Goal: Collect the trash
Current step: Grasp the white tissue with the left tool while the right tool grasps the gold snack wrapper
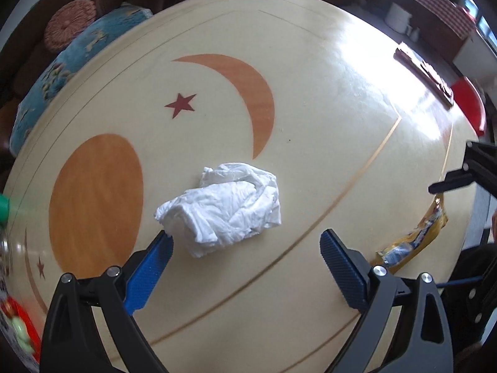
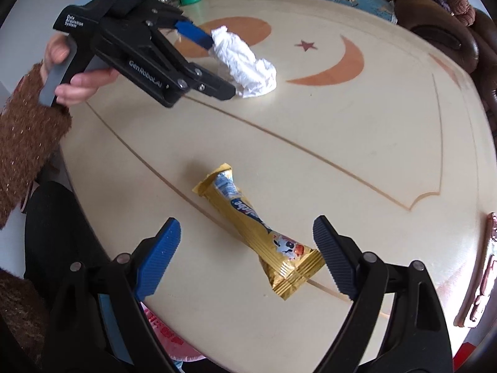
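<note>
With both pieces of trash apparently still to collect, the left hand-held gripper [image 1: 247,245] spreads wide around a crumpled white tissue [image 1: 225,206] at frame center, while the right hand-held gripper [image 2: 247,234] gapes over a gold snack wrapper [image 2: 257,233] lying low on the counter [image 2: 357,130].

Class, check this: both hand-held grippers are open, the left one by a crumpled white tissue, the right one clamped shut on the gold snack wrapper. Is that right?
One part is wrong. The right wrist view shows the right hand-held gripper open around the gold snack wrapper, not clamped on it. The left hand-held gripper is open by the crumpled white tissue, as stated.
</note>
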`<action>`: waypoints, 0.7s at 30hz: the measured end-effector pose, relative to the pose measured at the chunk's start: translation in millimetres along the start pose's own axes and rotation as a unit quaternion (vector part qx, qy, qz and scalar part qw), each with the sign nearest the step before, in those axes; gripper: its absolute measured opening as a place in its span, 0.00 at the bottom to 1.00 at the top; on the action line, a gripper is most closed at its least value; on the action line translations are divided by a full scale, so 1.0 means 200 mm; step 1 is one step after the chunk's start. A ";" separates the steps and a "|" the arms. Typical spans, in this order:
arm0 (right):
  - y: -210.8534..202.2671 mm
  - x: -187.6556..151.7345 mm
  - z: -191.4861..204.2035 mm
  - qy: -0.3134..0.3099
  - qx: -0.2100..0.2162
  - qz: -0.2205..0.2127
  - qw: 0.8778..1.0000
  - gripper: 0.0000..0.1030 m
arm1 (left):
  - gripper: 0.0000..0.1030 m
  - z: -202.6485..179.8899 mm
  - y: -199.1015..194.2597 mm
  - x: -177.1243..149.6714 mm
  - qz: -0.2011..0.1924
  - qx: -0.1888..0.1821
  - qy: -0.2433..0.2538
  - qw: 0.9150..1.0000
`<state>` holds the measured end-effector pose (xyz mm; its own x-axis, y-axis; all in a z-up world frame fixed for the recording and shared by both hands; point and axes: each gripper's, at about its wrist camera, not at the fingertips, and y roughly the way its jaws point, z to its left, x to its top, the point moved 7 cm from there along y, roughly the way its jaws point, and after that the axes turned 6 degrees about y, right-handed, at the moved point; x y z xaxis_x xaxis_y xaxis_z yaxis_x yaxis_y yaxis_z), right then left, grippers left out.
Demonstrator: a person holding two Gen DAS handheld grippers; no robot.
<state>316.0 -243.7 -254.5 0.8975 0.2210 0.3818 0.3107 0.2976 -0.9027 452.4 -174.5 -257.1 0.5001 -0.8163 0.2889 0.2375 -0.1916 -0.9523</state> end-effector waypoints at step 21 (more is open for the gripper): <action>0.13 0.05 0.03 -0.029 0.003 0.009 1.000 0.80 | 0.90 0.04 0.15 0.12 -0.006 -0.007 0.018 1.000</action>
<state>331.3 -228.7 -273.5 0.8833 0.2796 0.3763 0.2928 0.2978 -0.9086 478.3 -194.9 -278.9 0.4665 -0.8330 0.2974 0.2316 -0.2095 -0.9500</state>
